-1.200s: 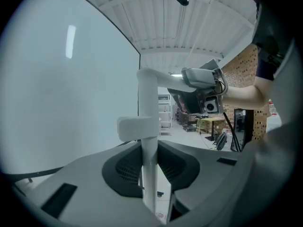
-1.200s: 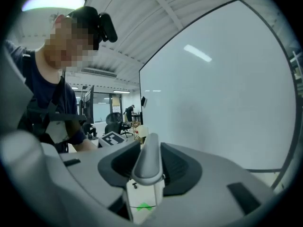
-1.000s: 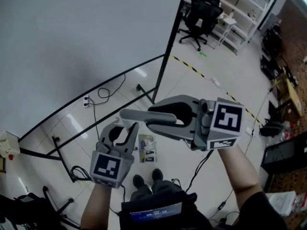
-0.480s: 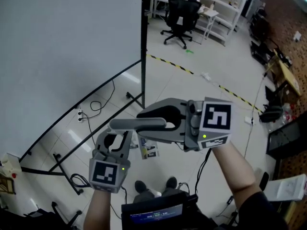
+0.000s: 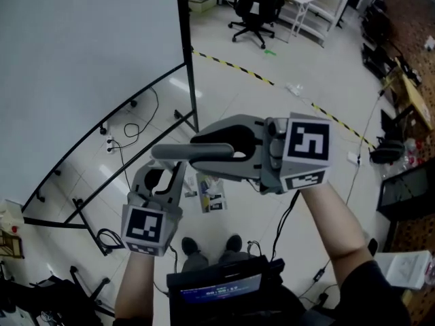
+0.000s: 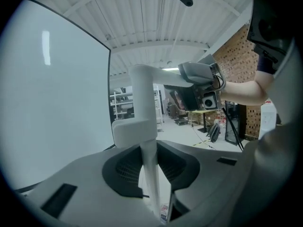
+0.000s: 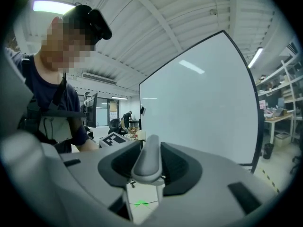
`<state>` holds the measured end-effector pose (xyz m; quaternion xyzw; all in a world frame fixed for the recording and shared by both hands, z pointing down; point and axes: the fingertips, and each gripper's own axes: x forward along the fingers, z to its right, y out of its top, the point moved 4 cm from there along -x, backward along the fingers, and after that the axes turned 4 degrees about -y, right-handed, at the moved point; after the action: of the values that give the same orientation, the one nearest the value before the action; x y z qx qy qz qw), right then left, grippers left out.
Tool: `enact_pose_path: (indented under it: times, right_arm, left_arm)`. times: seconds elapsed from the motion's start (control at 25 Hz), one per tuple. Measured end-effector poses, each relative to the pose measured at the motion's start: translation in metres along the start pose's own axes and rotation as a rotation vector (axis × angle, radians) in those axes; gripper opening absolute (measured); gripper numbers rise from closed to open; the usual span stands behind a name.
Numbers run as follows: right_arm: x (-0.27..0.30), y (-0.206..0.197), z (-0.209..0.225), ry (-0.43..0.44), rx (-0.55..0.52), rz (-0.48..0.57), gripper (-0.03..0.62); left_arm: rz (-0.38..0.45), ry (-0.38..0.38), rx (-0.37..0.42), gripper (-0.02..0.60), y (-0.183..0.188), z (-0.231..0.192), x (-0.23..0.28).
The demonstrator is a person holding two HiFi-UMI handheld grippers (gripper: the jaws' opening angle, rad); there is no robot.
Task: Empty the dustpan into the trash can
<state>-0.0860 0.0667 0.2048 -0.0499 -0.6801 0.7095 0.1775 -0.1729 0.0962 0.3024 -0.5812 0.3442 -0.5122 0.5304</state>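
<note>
Dustpan (image 5: 178,151) held off the floor: stem upright, pinched by left gripper (image 5: 173,176); top grip level, clamped in right gripper (image 5: 204,157). Glossy white floor (image 5: 272,121), whiteboard (image 5: 81,60) alongside, office chair (image 5: 255,5) beyond.

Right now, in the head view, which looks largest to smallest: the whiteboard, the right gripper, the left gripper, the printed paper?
1. whiteboard
2. right gripper
3. left gripper
4. printed paper
The grippers sit nearest the camera, so their true sizes stay unsure.
</note>
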Motion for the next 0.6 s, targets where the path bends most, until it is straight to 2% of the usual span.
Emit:
enact_pose_path:
  times: [0.28, 0.48, 0.6]
  right_arm:
    - [-0.003, -0.006, 0.003, 0.007, -0.016, 0.004, 0.156]
    - [-0.001, -0.015, 0.007, -0.004, -0.036, 0.005, 0.156]
    - [-0.019, -0.014, 0.005, -0.004, -0.053, 0.015, 0.156]
  left_arm:
    - [0.007, -0.017, -0.001, 0.077, -0.005, 0.005, 0.008]
    - [0.015, -0.020, 0.031, 0.077, -0.013, 0.001, 0.018]
    - [0.016, -0.009, 0.047, 0.078, -0.005, 0.015, 0.026]
